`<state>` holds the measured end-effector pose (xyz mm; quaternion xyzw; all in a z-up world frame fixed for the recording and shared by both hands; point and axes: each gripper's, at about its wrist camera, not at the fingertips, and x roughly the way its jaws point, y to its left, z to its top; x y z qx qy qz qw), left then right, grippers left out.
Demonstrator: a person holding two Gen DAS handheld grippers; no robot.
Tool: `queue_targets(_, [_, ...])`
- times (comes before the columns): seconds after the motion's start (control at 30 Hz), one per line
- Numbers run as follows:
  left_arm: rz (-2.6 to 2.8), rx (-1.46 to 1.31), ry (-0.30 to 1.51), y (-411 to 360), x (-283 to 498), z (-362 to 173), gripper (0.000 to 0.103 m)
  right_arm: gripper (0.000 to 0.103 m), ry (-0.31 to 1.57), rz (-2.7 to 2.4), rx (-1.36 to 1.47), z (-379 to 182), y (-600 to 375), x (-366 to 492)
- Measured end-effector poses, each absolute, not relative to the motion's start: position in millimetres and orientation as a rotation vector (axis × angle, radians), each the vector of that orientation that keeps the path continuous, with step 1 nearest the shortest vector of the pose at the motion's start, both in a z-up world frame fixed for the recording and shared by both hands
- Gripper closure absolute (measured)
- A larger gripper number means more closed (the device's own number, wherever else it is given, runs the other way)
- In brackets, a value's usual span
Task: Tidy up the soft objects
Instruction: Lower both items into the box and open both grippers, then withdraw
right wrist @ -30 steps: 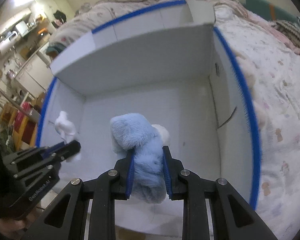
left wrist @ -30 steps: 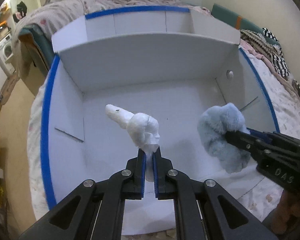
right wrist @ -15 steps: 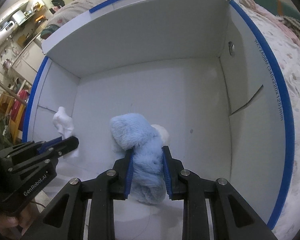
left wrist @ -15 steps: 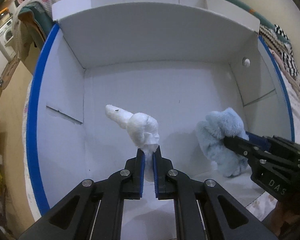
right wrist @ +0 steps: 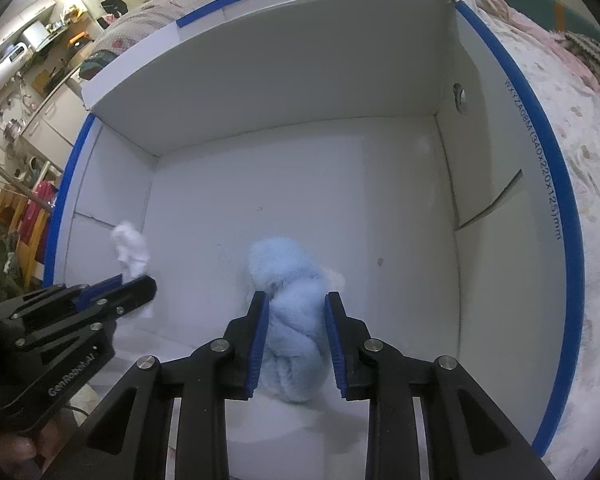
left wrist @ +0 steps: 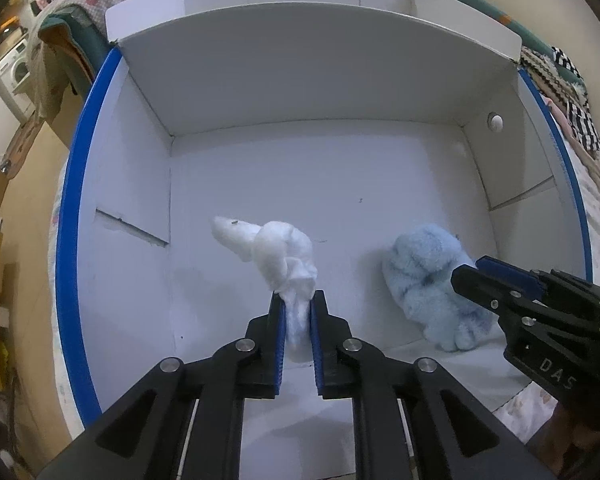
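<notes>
A white soft toy stands low inside a white cardboard box with blue-edged rims. My left gripper has the toy's lower end between its pads, and its jaws are opening while the fabric still fills the gap. To the right, a fluffy light-blue soft toy rests on the box floor. My right gripper has its pads against the toy's sides, its jaws easing open slightly. In the right wrist view the left gripper and the white toy sit near the box's left wall.
The box lies on a bed with a patterned cover; its far flap overhangs the back. Striped and knitted fabrics lie at the right. A washing machine and shelves show beyond the bed at left.
Both grippers have sunk deeper into the box with their toys, and the blue toy now sits on the floor. The gap between the left gripper's pads has widened a little.
</notes>
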<state>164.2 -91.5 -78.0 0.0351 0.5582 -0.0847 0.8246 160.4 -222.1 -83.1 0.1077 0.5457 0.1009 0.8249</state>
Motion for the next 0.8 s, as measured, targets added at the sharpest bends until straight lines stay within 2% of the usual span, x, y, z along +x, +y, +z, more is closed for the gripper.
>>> queue_targets(0.03, [-0.178,0.072,1.188,-90,164,-78,0.088,0.070,1.158,0.217,0.232,-82,-222,161])
queue_targets(0.1, [-0.177,0.069,1.195,-87,164,-77,0.080,0.050,1.148,0.222,0.240,-80,-224,160])
queue_targets(0.13, [-0.177,0.067,1.198,-86,164,-77,0.077,0.033,1.133,0.225,0.250,-78,-224,160])
queue_targets(0.17, [-0.177,0.064,1.199,-86,165,-77,0.069,0.031,1.120,0.225,0.257,-75,-226,159])
queue_targets(0.2, [-0.177,0.058,1.199,-83,164,-74,0.061,0.031,1.109,0.223,0.259,-73,-226,160])
queue_targets(0.27, [-0.178,0.043,1.194,-81,164,-72,0.055,0.031,1.099,0.223,0.266,-70,-227,160])
queue_targets(0.5, [-0.150,0.040,1.137,-77,162,-58,0.051,0.031,1.075,0.215,0.275,-65,-233,159])
queue_targets(0.8, [-0.135,0.019,1.094,-67,155,-44,0.050,0.031,1.000,0.191,0.248,-47,-240,148])
